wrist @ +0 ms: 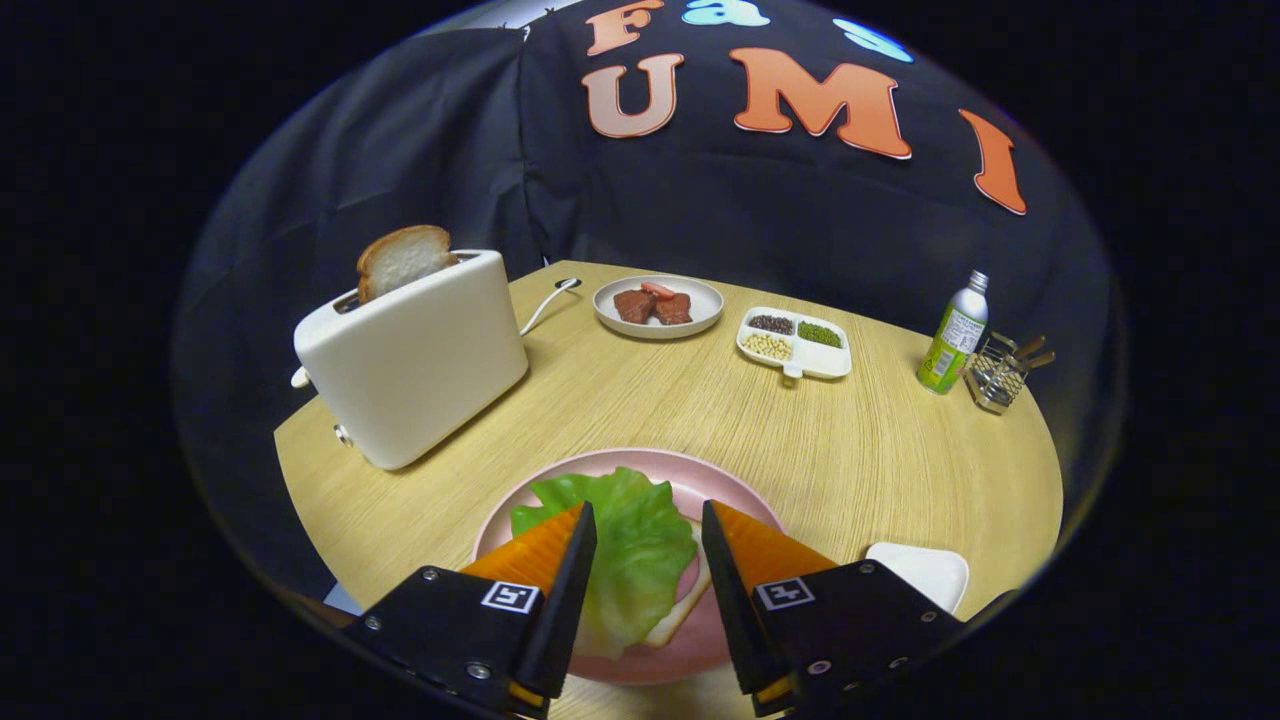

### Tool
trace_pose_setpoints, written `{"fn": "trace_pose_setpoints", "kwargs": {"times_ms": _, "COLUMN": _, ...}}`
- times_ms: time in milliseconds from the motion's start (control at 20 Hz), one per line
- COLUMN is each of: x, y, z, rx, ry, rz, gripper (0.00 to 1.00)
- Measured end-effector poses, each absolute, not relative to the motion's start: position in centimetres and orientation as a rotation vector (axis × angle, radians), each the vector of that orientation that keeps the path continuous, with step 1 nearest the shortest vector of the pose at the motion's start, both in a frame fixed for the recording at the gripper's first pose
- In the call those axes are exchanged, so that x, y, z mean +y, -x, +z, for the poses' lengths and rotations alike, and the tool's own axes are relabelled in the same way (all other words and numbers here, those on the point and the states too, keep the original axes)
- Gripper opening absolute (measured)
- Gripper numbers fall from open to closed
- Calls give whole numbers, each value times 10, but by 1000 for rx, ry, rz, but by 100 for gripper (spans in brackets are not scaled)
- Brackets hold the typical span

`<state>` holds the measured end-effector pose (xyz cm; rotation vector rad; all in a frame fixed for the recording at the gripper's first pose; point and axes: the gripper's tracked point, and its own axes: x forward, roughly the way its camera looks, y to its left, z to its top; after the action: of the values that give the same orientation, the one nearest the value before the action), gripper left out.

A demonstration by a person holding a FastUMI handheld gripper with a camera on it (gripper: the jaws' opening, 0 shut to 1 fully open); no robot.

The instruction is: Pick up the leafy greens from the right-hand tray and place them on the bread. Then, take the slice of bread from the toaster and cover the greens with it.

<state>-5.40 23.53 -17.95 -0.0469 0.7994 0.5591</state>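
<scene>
A green lettuce leaf (625, 545) lies on a slice of bread (688, 605) on the pink plate (700, 480), directly below and between my fingers. My gripper (648, 525) hangs open over the leaf, its fingers standing apart on either side and not pressing on it. The bread under the leaf is mostly hidden; only its right edge shows. Beyond the plate to the left stands a white toaster (415, 355) with a second slice of bread (402, 258) sticking up out of its slot.
A white tray (925, 570) sits just right of my fingers. At the back of the round wooden table (880, 460) are a plate with meat pieces (658, 305), a divided dish of beans (795, 342), a green bottle (955, 340) and a wire holder (1000, 372). The toaster's cord (550, 300) trails behind.
</scene>
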Motion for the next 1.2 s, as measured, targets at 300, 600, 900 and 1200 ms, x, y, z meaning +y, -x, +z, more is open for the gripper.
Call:
{"fn": "trace_pose_setpoints", "kwargs": {"times_ms": 300, "x": 261, "y": 37, "z": -128, "rx": 774, "ry": -14, "rz": 620, "gripper": 81}}
{"fn": "trace_pose_setpoints", "kwargs": {"times_ms": 600, "x": 307, "y": 27, "z": -89, "rx": 799, "ry": -81, "rz": 683, "gripper": 86}}
{"fn": "trace_pose_setpoints", "kwargs": {"times_ms": 900, "x": 371, "y": 16, "z": -52, "rx": 834, "ry": -147, "rz": 762, "gripper": 86}}
{"fn": "trace_pose_setpoints", "kwargs": {"times_ms": 1200, "x": 436, "y": 2, "z": -35, "rx": 916, "ry": -218, "rz": 799, "gripper": 89}}
